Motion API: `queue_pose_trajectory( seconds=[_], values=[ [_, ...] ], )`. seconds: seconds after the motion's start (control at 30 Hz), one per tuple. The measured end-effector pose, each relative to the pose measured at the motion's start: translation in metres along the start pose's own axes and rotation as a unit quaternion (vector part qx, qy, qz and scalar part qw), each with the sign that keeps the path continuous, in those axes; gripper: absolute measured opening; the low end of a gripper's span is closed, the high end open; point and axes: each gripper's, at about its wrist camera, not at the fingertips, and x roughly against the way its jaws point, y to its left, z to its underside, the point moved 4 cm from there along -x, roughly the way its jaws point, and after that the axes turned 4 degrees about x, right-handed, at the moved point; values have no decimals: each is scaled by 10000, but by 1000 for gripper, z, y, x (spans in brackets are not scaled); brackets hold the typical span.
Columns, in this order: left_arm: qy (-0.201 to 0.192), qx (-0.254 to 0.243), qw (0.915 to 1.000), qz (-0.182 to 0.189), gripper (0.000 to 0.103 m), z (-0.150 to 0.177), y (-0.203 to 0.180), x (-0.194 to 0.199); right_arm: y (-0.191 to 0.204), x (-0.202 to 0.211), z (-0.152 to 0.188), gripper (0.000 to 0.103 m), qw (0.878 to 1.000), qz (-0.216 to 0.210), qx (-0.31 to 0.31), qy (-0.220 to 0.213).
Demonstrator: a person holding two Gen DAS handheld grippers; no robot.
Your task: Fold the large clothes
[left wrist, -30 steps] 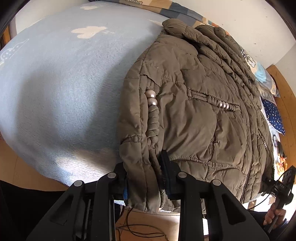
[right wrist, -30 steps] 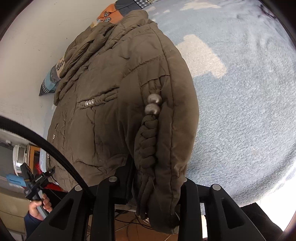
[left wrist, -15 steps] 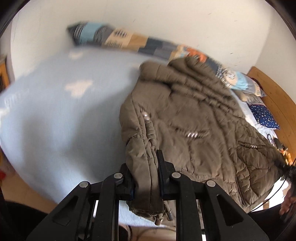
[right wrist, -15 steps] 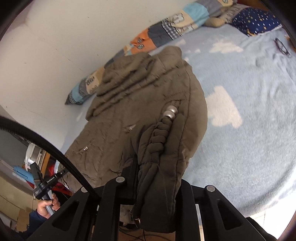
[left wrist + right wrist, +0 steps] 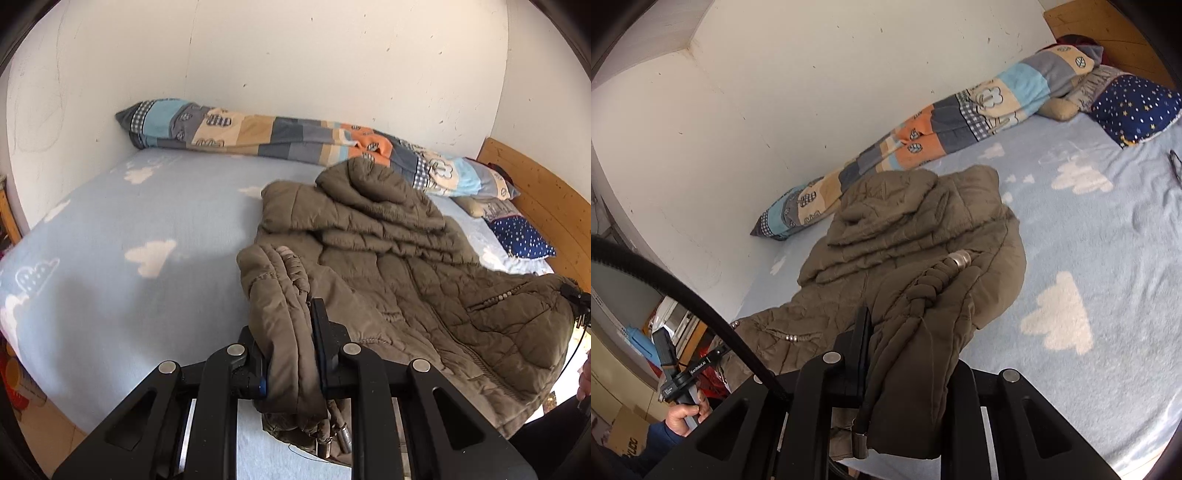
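Both wrist cams close, angled down, sharing jacket [image 5: 388, 266] & bed [image 5: 1108, 258].

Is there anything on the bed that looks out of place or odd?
A pair of glasses lies loose on the blue blanket near the starry pillow, where it might get crushed. The brown jacket is rumpled. Nothing looks spilled or damaged.

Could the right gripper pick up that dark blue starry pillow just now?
Probably not. The right gripper is shut on the hem of the brown jacket, so its jaws are full, and the starry pillow lies far across the bed by the headboard.
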Motion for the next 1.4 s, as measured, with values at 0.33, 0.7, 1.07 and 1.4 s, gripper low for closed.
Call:
queue_pose_trajectory(
  seconds=[0.33, 0.7, 1.07, 1.4],
  values=[
    [-279, 39, 9996, -14, 18, -56, -7, -9, 5, -4, -56, 18, 9990, -50, 172, -417],
    [-453, 73, 9989, -63, 19, -105, -13, -31, 7, -25, -114, 18, 9970, -121, 98, -764],
    [-259, 217, 9994, 63, 19, -154, -11, -76, -4, -59, -159, 18, 9949, -119, -140, -987],
    [397, 417, 9979, 291, 19, -203, -1, -139, -17, -103, -199, 18, 9953, 39, -178, -950]
  ],
)
